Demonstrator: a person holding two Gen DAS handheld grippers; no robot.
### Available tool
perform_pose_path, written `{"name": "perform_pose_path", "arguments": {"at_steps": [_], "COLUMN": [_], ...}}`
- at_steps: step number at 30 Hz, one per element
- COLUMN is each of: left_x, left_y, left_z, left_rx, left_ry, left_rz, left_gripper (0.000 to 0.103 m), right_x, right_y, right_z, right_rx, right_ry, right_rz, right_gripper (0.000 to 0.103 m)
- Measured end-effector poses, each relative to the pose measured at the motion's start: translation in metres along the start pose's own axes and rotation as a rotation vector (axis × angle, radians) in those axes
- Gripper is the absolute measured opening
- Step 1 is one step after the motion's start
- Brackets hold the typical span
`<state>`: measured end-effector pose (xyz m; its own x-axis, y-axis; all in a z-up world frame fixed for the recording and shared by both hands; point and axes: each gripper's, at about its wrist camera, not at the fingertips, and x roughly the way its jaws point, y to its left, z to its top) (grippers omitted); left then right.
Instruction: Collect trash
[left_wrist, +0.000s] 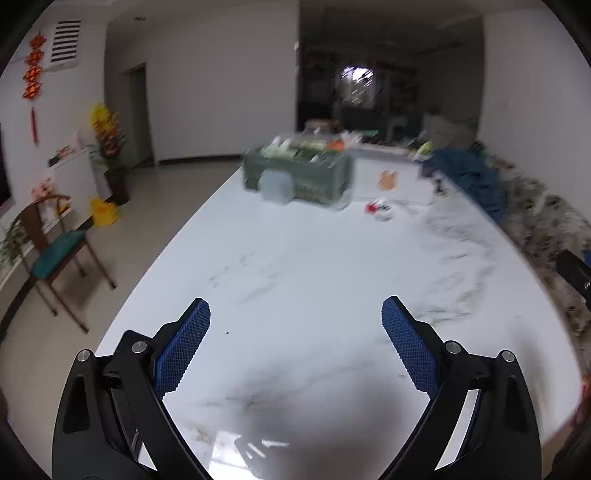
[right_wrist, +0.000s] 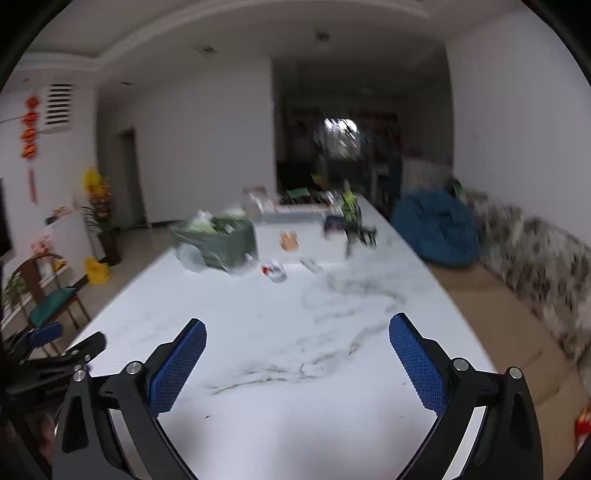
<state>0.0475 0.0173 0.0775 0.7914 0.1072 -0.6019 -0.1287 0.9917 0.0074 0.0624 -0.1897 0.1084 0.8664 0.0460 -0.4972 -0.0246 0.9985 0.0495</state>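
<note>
Both grippers are spread wide w/ nothing between the pads. Left gripper (left_wrist: 295, 341) and right gripper (right_wrist: 297, 363) hover low over the near end of the white marble worktop (left_wrist: 314, 277), side by side.

The trash is well ahead of both: a small red-and-white crumpled wrapper (left_wrist: 378, 209) sits out front, a bit right of the left gripper's centreline, roughly dead ahead of the right one (right_wrist: 274, 272). Beyond it is a small orange bit (left_wrist: 388, 180). Ahead-left of that is a green bin (left_wrist: 299, 173) stuffed w/ stuff, a clear plastic bag or container (left_wrist: 275, 186) just in front of it. Far end is blurry, so can't tell exactly what each scrap is.

What could go wrong, imo: the wrapper looks light and flat, so coming in too fast or too shallow prob shoves it along the slick worktop instead of pinching it. Also both grippers heading for the same piece could bump each other. Motion blur makes judging reach iffy too.
</note>
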Motion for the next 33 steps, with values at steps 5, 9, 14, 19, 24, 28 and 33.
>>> {"name": "perform_pose_path", "arguments": {"at_steps": [5,9,14,19,24,28,33], "left_x": [0.031,0.045,0.055,0.058,0.059,0.062,0.063], "left_y": [0.002,0.0,-0.002,-0.009,-0.014,-0.013,-0.013], "left_z": [-0.013,-0.018,-0.02,-0.018,-0.017,-0.015,-0.015], "left_rx": [-0.016,0.011,0.003,0.02,0.036,0.024,0.022], "left_ry": [0.052,0.074,0.091,0.089,0.083,0.088,0.087], "left_rz": [0.006,0.026,0.012,0.014,0.013,0.004,0.007], "left_gripper": [0.092,0.092,0.092,0.092,0.092,0.092,0.092], "right_x": [0.056,0.072,0.075,0.077,0.079,0.081,0.081], "right_y": [0.013,0.019,0.023,0.024,0.024,0.024,0.024], "right_z": [-0.024,-0.033,-0.035,-0.035,-0.035,-0.038,-0.039], "right_rx": [-0.005,-0.012,-0.017,-0.018,-0.021,-0.022,-0.023], "right_ry": [0.075,0.101,0.106,0.11,0.111,0.118,0.118], "right_rz": [-0.054,-0.073,-0.079,-0.086,-0.091,-0.097,-0.098], "right_gripper": [0.098,0.098,0.098,0.098,0.098,0.098,0.098]}}
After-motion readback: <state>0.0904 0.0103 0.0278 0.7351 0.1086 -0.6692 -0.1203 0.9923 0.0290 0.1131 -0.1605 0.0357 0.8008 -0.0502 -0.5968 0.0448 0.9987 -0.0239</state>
